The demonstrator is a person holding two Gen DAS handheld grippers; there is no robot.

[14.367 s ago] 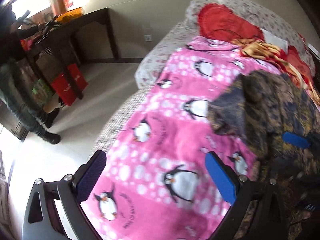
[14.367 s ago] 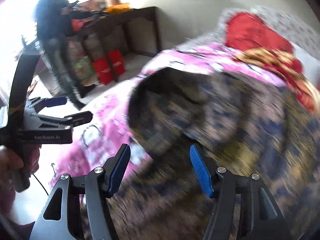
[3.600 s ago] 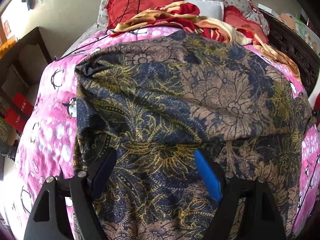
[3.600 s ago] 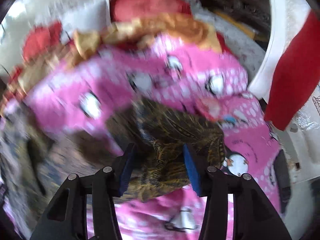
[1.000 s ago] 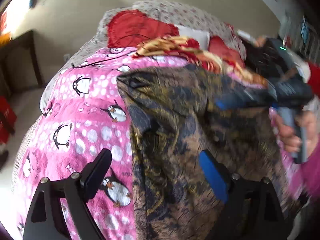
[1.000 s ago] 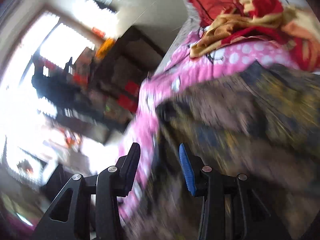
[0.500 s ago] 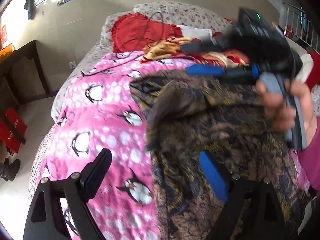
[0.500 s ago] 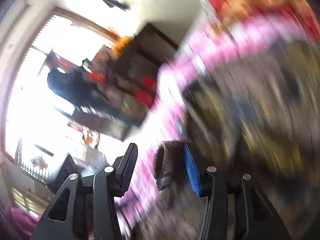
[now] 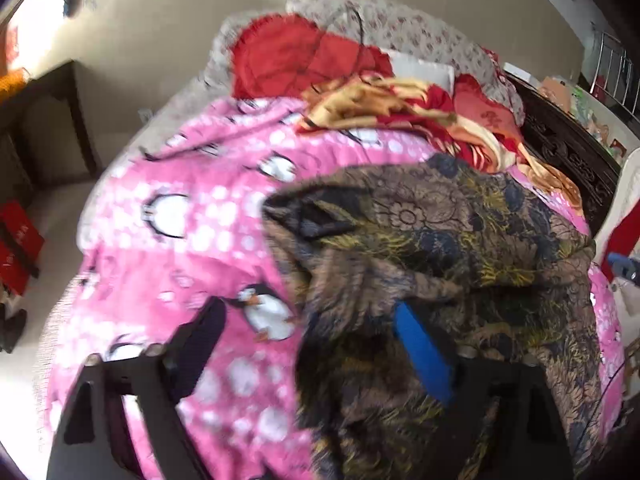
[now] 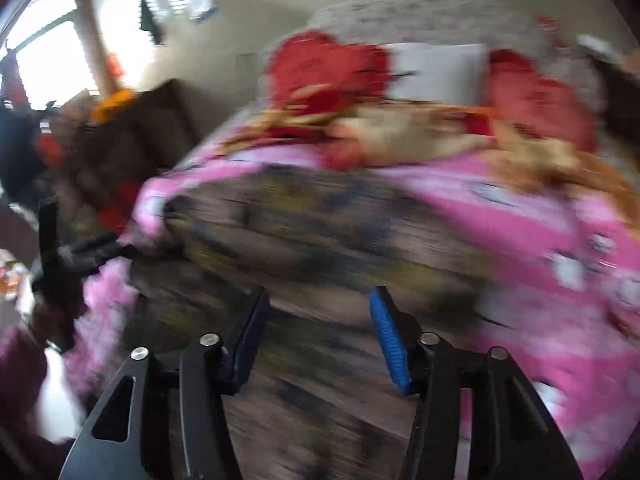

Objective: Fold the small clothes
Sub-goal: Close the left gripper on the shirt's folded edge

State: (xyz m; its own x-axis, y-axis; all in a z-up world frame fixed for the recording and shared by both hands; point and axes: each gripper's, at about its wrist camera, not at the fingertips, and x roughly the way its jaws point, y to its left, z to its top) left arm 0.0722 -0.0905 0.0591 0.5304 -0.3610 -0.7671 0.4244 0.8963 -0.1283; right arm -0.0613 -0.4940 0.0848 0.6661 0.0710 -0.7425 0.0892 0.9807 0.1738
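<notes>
A dark floral garment (image 9: 460,232) lies spread on the pink penguin blanket (image 9: 188,216), with a loose fold bunched up near its left edge. My left gripper (image 9: 308,316) hovers over that edge, its jaws closing. The fold sits between them against the blue pad, while the other finger is over bare blanket. In the blurred right wrist view the garment (image 10: 320,220) fills the middle. My right gripper (image 10: 320,300) is above it with its jaws opening and nothing between them. Its blue tip (image 9: 622,266) shows at the right edge of the left wrist view.
A red pillow (image 9: 296,56) and a crumpled red and gold blanket (image 9: 400,108) lie at the head of the bed. A dark wooden table (image 9: 48,128) and red bags (image 9: 16,244) stand on the left. Carved dark furniture (image 9: 568,152) runs along the right.
The right gripper has let go of the fold it carried across the garment and swung away to the right. The left gripper has shifted toward the garment's left edge and its jaws have narrowed.
</notes>
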